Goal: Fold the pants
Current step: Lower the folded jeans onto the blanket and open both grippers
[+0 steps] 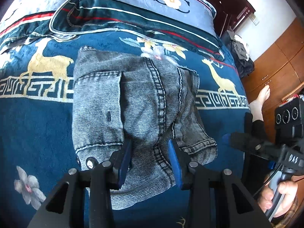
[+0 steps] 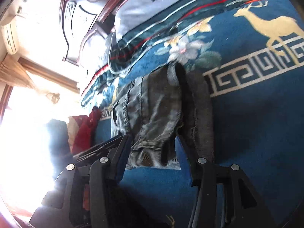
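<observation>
the pants (image 1: 133,104) lie folded in a small pile on the bed (image 1: 38,123), so the job looks almost done, and the left gripper (image 1: 150,163) and right gripper (image 2: 152,152) both have spread jaws pinching nothing.

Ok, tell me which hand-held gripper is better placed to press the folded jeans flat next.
Left, probably. The left hand-held gripper hangs right over the jeans, jaws open astride the seam. The right hand-held gripper sits back at their edge.

A home bedroom. Bed (image 1: 38,117) spread with a plush blue blanket (image 1: 224,125) patterned with deer and flowers, pillow (image 1: 152,3) at its head against a carved dark-wood headboard (image 2: 79,22). Wooden wardrobe (image 1: 279,64) alongside, curtained window (image 2: 22,98), wall-mounted air conditioner (image 2: 10,38), heaped clothes (image 1: 241,55).
</observation>
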Demonstrator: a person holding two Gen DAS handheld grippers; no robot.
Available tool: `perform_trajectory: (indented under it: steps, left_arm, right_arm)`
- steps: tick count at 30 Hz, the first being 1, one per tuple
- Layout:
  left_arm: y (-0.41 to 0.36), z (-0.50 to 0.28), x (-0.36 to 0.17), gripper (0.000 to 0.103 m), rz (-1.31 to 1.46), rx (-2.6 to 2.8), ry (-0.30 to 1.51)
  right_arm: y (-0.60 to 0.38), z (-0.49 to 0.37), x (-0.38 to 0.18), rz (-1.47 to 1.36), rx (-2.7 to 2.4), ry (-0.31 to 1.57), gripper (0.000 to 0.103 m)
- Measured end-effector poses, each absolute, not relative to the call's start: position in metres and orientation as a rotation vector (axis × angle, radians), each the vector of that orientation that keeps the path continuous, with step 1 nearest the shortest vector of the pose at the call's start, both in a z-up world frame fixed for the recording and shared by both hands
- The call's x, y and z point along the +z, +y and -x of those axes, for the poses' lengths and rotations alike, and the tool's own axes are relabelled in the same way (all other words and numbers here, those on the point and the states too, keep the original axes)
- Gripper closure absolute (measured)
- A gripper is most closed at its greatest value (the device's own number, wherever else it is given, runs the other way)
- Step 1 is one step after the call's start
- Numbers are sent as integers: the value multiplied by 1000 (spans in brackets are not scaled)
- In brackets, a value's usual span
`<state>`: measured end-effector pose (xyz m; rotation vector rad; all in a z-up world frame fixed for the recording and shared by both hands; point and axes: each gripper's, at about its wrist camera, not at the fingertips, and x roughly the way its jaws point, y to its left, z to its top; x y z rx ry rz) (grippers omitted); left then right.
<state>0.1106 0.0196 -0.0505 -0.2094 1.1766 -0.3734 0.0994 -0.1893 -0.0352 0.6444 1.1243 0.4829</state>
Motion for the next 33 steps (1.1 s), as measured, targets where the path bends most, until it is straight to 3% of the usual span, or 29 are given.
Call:
perform_trajectory:
  steps: [3, 7, 9, 16, 26, 33]
  left_arm:
    - [18, -111, -50, 58, 221, -378, 1173]
    - [28, -110, -40, 58, 271, -401, 1159]
    - [34, -107, -31, 58, 286, -413, 1137]
    - [17, -105, -23, 62, 88, -367, 1112]
    - [-18, -111, -77, 62, -47, -344, 1233]
    - [14, -95, -43, 58, 169, -371, 1124]
  right_arm:
    - [-172, -106, -51, -598, 481, 1195, 56]
    - [-158, -107, -71, -591, 485, 1255, 88]
    - [-156, -106, -70, -578, 498, 1240, 91]
    - [-156, -97, -33, -383, 481, 1143, 92]
    - [-161, -92, -95, -313, 368, 1282, 94]
    - [-157, -87, -77, -270, 388, 1260, 89]
